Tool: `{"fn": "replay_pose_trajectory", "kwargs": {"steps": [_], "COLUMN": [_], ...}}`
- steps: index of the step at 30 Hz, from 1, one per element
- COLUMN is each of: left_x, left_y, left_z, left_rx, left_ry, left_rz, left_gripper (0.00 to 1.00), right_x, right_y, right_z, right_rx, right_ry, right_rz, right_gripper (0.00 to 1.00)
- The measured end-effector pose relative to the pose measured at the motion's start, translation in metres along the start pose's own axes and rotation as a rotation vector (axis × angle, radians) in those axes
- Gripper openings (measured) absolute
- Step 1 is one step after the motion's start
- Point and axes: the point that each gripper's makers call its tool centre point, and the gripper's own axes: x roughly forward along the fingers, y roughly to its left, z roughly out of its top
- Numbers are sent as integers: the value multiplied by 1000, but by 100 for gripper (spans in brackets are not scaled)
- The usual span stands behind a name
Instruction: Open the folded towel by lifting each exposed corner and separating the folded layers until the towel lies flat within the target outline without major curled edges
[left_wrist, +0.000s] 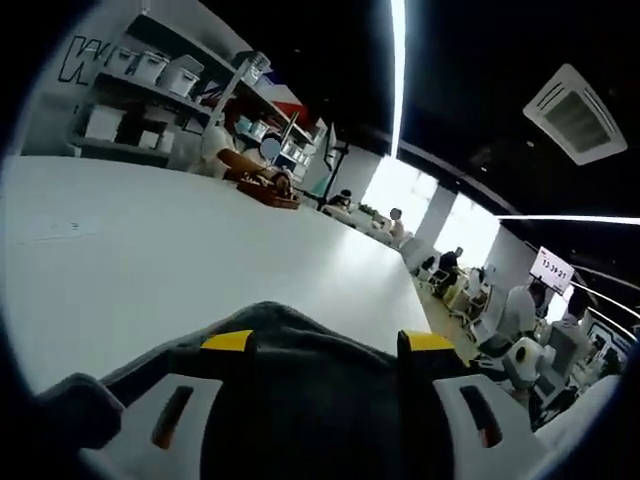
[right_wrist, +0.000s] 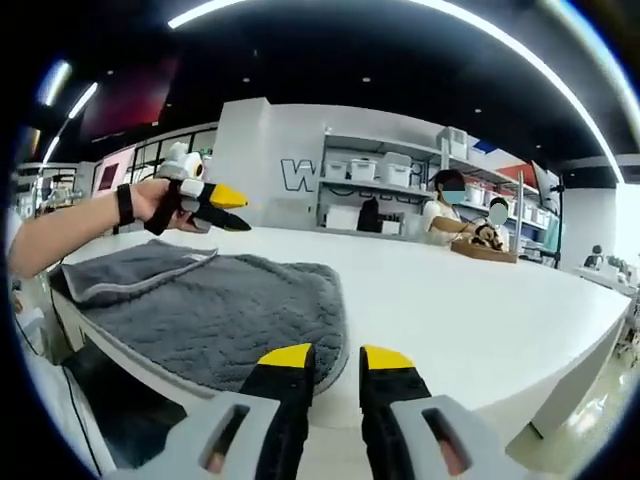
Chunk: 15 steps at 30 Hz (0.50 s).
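A long white counter (right_wrist: 480, 290) runs across both views. On its near end, in the right gripper view, lies the grey towel (right_wrist: 230, 310), spread wide with its rounded edge near the counter's front. A folded-over layer with a pale hem lies along its far left side.

In the left gripper view the towel (left_wrist: 300, 360) bunches between and in front of the left gripper (left_wrist: 328, 345), but I cannot tell whether its jaws clench the cloth.

In the right gripper view a hand (right_wrist: 150, 205) with a dark wrist strap holds the left gripper (right_wrist: 222, 208) above the towel's far left side, its yellow-tipped jaws close together with nothing visible between them.

The right gripper (right_wrist: 335, 358) sits just before the towel's near edge. Its jaws are released, a narrow gap between them, grasping nothing.

Shelves (right_wrist: 400, 185) with white bins stand behind the counter.
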Motion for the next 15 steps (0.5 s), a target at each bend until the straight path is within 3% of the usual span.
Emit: {"fn": "replay_pose_trajectory", "kwargs": {"steps": [7,15], "left_x": [-15,-26], "left_y": [-7,-11], "left_z": [2,-1], "left_rx": [26,63], "left_ry": [-31,-19], "left_rz": [-5,3], "left_gripper": [58,58], "right_x": [-1,-2], "right_y": [5,17], "right_z": [12,28], "right_rx": [-7,-43], "right_ry": [-28,-71], "right_rz": [17,55], "right_gripper": [11,14]}}
